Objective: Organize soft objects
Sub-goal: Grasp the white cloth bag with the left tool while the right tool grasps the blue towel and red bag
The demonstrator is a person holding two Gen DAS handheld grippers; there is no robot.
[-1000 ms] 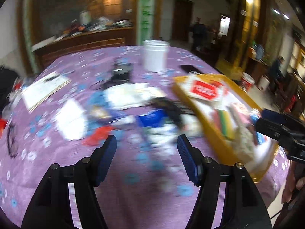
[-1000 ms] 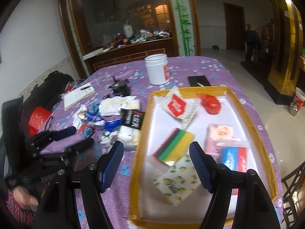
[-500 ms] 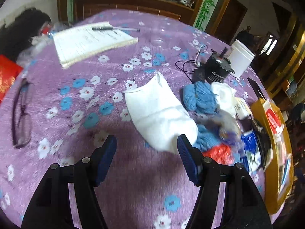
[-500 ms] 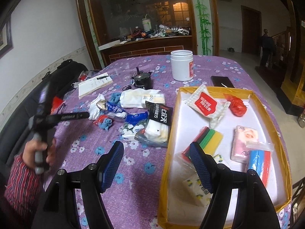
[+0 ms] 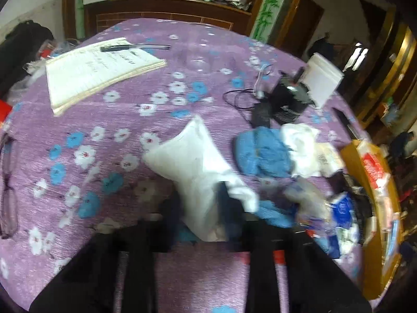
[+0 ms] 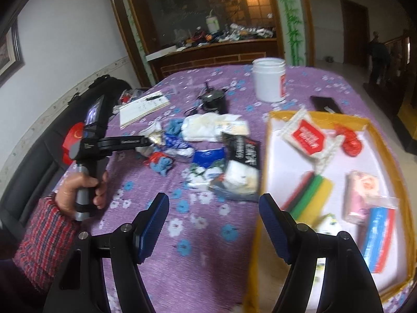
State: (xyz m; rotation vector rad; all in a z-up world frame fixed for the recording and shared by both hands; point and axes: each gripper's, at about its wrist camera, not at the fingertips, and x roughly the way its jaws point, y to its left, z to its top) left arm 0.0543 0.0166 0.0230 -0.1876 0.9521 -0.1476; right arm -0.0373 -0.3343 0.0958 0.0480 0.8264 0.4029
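Observation:
A white soft pouch (image 5: 192,167) lies on the purple flowered tablecloth. My left gripper (image 5: 202,208) is blurred, and its jaws are closing on the pouch's near end, pads against it. In the right wrist view the left gripper (image 6: 148,139) reaches into the pile of soft things, held by a hand (image 6: 80,190). A blue cloth (image 5: 263,154) and white rags lie just right of the pouch. My right gripper (image 6: 213,214) stands open with nothing between its fingers, over the cloth beside the yellow tray (image 6: 262,172). The tray holds striped sponges (image 6: 310,193) and a pink tissue pack (image 6: 362,193).
A notebook with a pen (image 5: 99,70) lies at the far left, and glasses (image 5: 9,187) at the left edge. A white jar (image 6: 269,79), a black device with a cable (image 6: 213,99) and a phone (image 6: 325,104) stand at the back. A red-labelled packet (image 6: 305,135) lies in the tray.
My left gripper swung left from beside the tray to the white pouch, sank toward it and closed on its near end. The right gripper shifted a little leftward and stayed open.

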